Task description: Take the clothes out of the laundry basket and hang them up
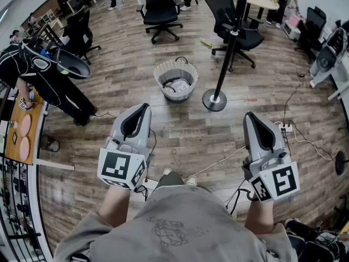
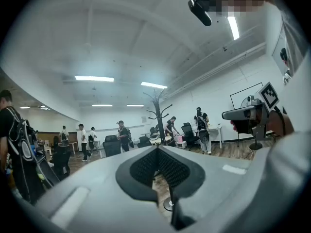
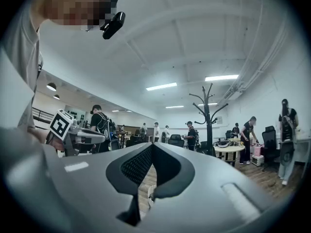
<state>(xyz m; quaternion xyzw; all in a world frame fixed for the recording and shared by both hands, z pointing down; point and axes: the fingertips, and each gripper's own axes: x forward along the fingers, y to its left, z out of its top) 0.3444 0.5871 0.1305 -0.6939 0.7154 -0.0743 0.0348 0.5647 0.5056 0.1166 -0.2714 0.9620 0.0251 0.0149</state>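
A grey printed T-shirt (image 1: 180, 228) on the person's own chest fills the bottom of the head view, with two bare forearms reaching out from it. Each hand holds one grey tool carrying a black-and-white marker cube. The left tool (image 1: 144, 107) and the right tool (image 1: 250, 114) are level with each other and well apart, both pointing forward over the wooden plank floor (image 1: 109, 102). In its own view each tool is clenched, the ribbed pads meeting at the tips with nothing between them.

Ahead, between the two tools, stands one round, pale woven laundry basket (image 1: 161, 89) on the floor. Inside it is a crumpled heap of pale grey and dark clothes (image 1: 177, 84), lying below the rim; the pieces are too small to count. Just to its right stands one black coat stand (image 1: 232, 42), a single pole on a round base, with bare branching hooks at the top in both gripper views.

Nothing lies on the floor between the tools and the basket. Three black wheeled office chairs (image 1: 160, 7) ring the space behind it, and there may be more at the far right edge. A person in black clothing (image 1: 41, 75) bends over at the left. White cables and a power strip (image 1: 283, 127) trail across the floor near the right tool.
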